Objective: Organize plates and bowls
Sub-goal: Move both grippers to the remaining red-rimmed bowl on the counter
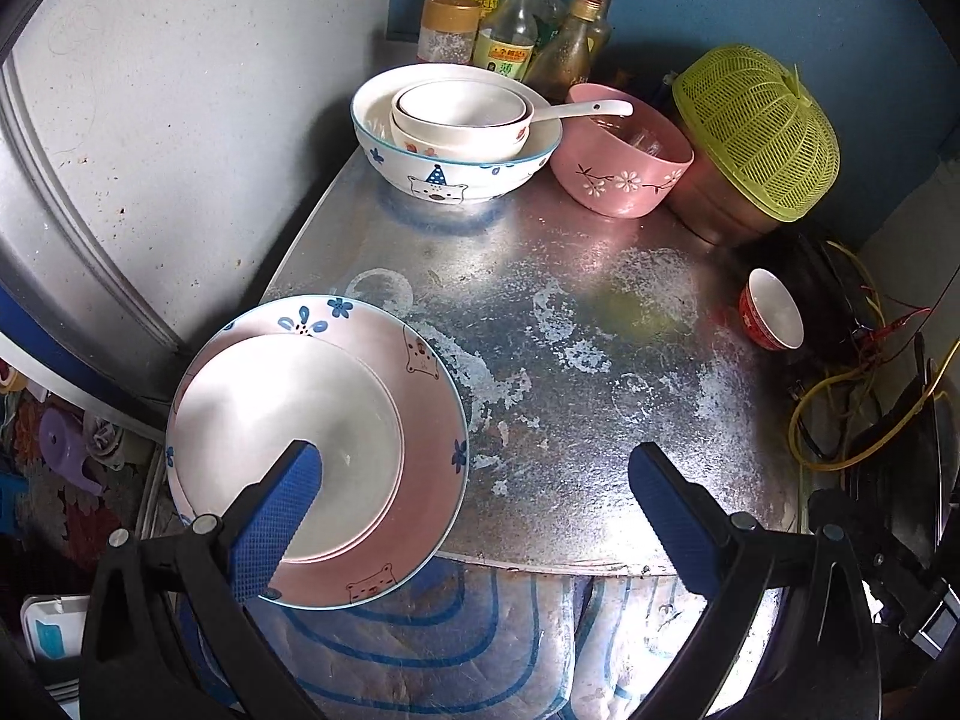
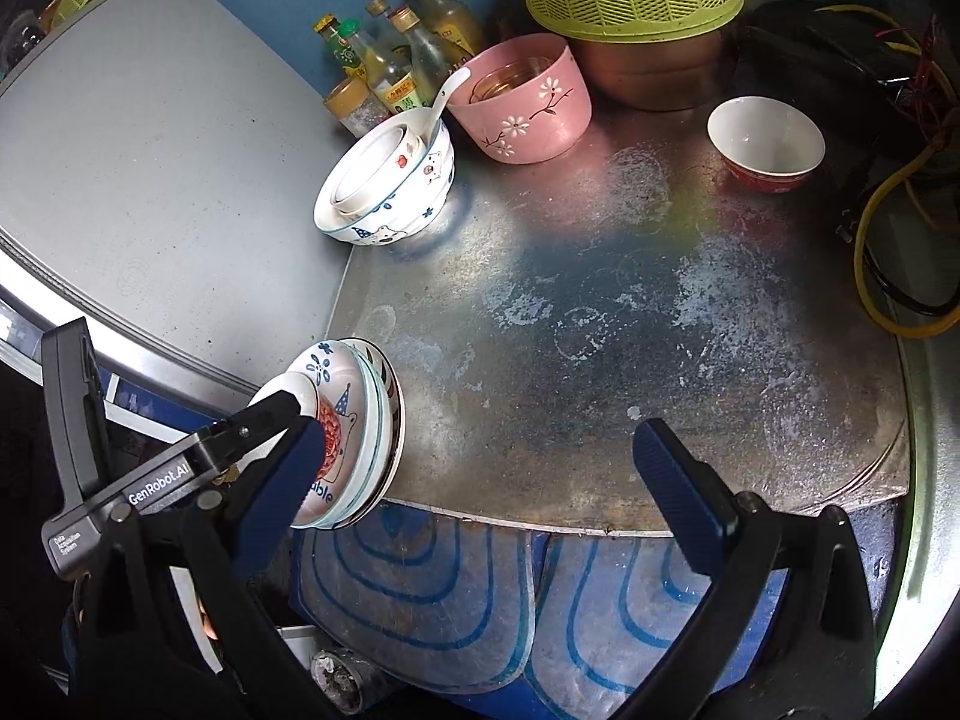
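Observation:
A stack of plates sits at the metal table's front left corner: a white plate (image 1: 288, 426) on a pink plate with blue flowers (image 1: 420, 420). My left gripper (image 1: 474, 480) is open, its left finger (image 1: 282, 510) over the white plate. The stack shows edge-on in the right wrist view (image 2: 360, 420). A blue-rimmed bear bowl (image 1: 456, 174) at the back holds nested white bowls (image 1: 462, 114) and a spoon (image 1: 576, 110). A pink flowered bowl (image 1: 621, 171) stands beside it. A small red bowl (image 2: 765, 141) sits at the right. My right gripper (image 2: 474, 468) is open and empty.
Several bottles (image 1: 528, 18) stand at the back wall. A green basket (image 1: 756, 132) covers a metal pot at the back right. Yellow and black cables (image 2: 888, 210) lie off the table's right edge. A grey appliance side (image 2: 150, 180) borders the left.

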### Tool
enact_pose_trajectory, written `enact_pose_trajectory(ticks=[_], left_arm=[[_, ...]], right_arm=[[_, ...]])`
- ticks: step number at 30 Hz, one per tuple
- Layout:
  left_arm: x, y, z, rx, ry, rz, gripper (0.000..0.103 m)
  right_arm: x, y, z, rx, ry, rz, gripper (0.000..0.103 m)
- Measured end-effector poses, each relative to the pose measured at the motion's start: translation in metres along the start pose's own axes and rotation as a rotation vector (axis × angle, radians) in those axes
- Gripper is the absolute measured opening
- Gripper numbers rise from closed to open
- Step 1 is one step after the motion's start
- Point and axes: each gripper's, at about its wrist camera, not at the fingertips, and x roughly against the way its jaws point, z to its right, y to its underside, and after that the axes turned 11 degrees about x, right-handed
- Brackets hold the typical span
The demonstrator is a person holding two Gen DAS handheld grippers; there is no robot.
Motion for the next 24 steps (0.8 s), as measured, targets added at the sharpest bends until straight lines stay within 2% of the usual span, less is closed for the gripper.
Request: enact_pose_trajectory(ticks=[24], left_arm=[[-0.049, -0.001, 0.089, -0.199, 0.052, -0.105, 0.102]], right_arm=[[0.029, 0.008, 0.085, -0.205, 0.112, 0.051, 0.103]])
